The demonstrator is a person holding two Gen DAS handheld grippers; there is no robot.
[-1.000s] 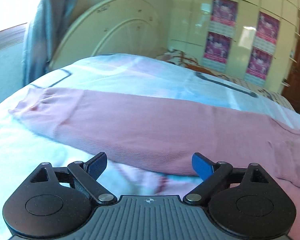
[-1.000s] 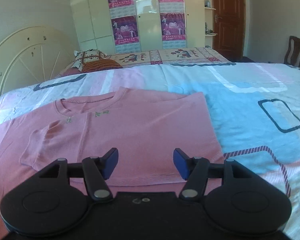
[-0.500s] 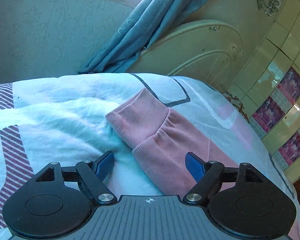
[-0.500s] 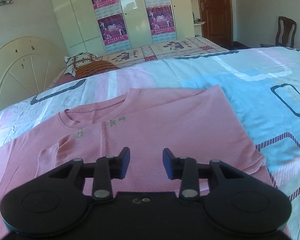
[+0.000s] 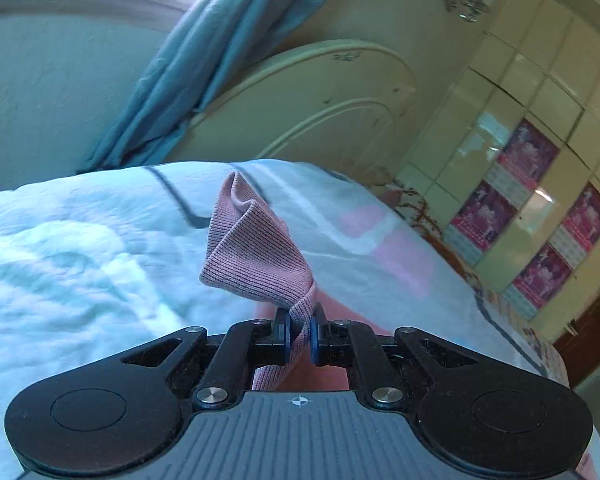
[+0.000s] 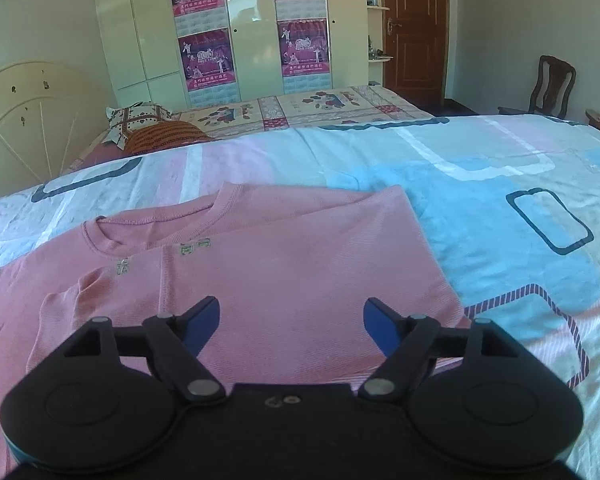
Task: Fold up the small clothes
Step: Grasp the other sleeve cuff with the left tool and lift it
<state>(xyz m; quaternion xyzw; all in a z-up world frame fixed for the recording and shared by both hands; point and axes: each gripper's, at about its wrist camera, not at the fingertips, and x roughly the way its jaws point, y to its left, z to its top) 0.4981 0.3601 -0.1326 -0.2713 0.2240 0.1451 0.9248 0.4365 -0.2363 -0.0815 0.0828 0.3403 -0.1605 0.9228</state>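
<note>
A pink long-sleeved top (image 6: 284,272) lies flat on the bed, neckline toward the far side, one sleeve folded across its front at the left. My left gripper (image 5: 299,336) is shut on the ribbed cuff of the other sleeve (image 5: 256,252), which stands up bunched above the blue pads. My right gripper (image 6: 291,320) is open and empty, hovering over the lower part of the top's body near its hem.
The bed has a light blue, pink and white quilt (image 6: 480,184). A cream headboard (image 5: 300,104) and a blue curtain (image 5: 188,72) stand behind. A second bed with pillows (image 6: 148,128), a wardrobe with posters (image 6: 252,40), a door and a chair (image 6: 552,84) lie beyond.
My left gripper closed on the sleeve cuff and lifted it off the quilt. My right gripper opened wide again after narrowing half a second ago, still over the top.
</note>
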